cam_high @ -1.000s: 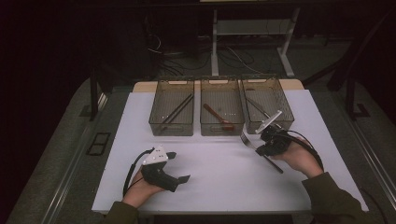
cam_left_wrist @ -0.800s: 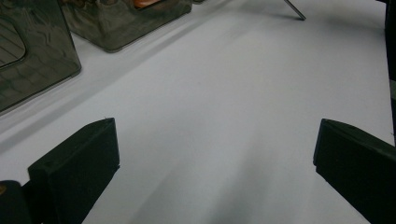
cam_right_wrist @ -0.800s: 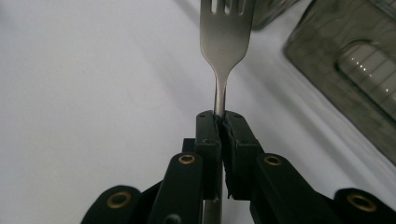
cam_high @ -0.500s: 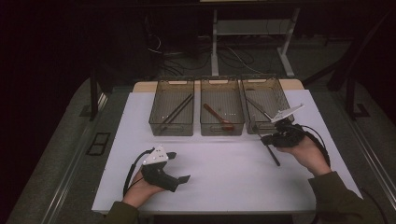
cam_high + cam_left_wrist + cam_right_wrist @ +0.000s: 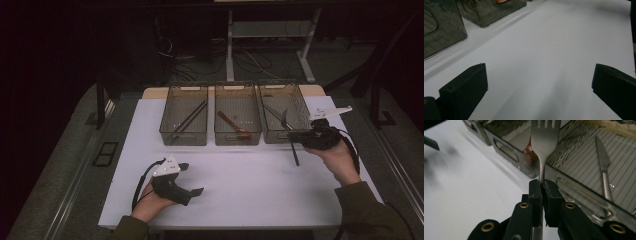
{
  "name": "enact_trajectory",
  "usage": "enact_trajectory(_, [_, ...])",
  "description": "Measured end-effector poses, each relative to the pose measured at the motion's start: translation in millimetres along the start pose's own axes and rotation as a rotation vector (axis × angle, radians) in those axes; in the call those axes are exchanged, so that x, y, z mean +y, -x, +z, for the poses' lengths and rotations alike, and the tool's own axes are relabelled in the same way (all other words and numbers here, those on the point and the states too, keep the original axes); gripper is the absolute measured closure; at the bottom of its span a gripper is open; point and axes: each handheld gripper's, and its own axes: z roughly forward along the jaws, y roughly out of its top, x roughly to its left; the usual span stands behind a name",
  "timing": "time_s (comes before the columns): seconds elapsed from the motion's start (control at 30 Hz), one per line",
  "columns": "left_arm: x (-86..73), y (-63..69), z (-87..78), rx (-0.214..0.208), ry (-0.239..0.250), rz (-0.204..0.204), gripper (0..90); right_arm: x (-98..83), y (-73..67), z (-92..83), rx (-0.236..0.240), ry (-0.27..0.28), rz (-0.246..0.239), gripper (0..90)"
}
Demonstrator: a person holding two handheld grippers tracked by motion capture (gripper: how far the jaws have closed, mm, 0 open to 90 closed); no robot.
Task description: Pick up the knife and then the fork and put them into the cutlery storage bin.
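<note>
I have the fork (image 5: 545, 142) clamped at its neck in my right gripper (image 5: 296, 136), jaws pinched tight on the metal, tines pointing to twelve in the right gripper view; it hangs off the table (image 5: 240, 187) at about two o'clock, at the near rim of the right-hand bin (image 5: 300, 134), where a knife (image 5: 604, 167) already lies. I judge the carry step in hand; next I must lift the tines over that rim, lay the fork flat inside, then release. My left gripper (image 5: 192, 180) rests at seven o'clock, jaws wide, holding nothing.
</note>
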Motion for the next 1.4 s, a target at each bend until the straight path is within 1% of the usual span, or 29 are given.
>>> enact_trajectory(0.17, [0.1, 0.1, -0.1, 0.001, 0.001, -0.001, 0.0, 6.1, 7.7, -6.8, -0.015, 0.040, 0.009, 84.0])
enact_trajectory(0.3, [-0.1, -0.1, -0.2, 0.001, 0.002, -0.002, 0.0, 14.7, 15.0, -12.2, -0.021, 0.069, 0.021, 84.0])
enact_trajectory(0.37, [-0.1, -0.1, 0.0, 0.001, 0.001, -0.002, 0.0, 19.6, 18.4, -13.7, -0.030, 0.084, 0.019, 84.0])
enact_trajectory(0.4, [-0.1, -0.1, -0.1, 0.001, 0.002, -0.002, 0.0, 21.8, 19.3, -14.0, -0.029, 0.086, 0.021, 84.0])
enact_trajectory(0.5, [-0.1, -0.2, -0.4, 0.001, 0.002, -0.001, 0.0, 31.0, 22.3, -15.8, -0.049, 0.086, 0.009, 84.0])
enact_trajectory(0.63, [-0.1, -0.1, 0.0, 0.001, 0.002, -0.002, 0.0, 40.9, 26.6, -16.8, -0.068, 0.089, 0.007, 84.0])
enact_trajectory(0.8, [0.0, 0.0, -0.2, 0.001, 0.001, -0.001, 0.0, 53.8, 37.0, -17.8, -0.099, 0.105, 0.006, 84.0])
enact_trajectory(1.03, [-0.1, -0.1, -0.3, 0.002, 0.005, -0.004, 0.0, 71.0, 51.7, -15.9, -0.150, 0.109, 0.007, 83.9])
enact_trajectory(1.17, [-0.1, -0.3, -0.6, 0.001, 0.002, -0.001, 0.0, 77.6, 60.8, -10.7, -0.172, 0.108, 0.012, 83.9])
enact_trajectory(1.2, [-0.1, -0.3, -0.6, 0.001, 0.002, -0.001, 0.0, 78.9, 62.4, -8.7, -0.177, 0.094, 0.018, 83.9])
enact_trajectory(1.27, [0.0, -0.2, -0.7, 0.002, 0.002, -0.002, 0.0, 80.5, 66.3, -3.9, -0.192, 0.082, 0.013, 84.0])
enact_trajectory(1.4, [-0.1, -0.4, -0.8, 0.001, 0.003, -0.003, 0.0, 79.2, 75.6, 5.5, -0.207, 0.046, 0.028, 84.0])
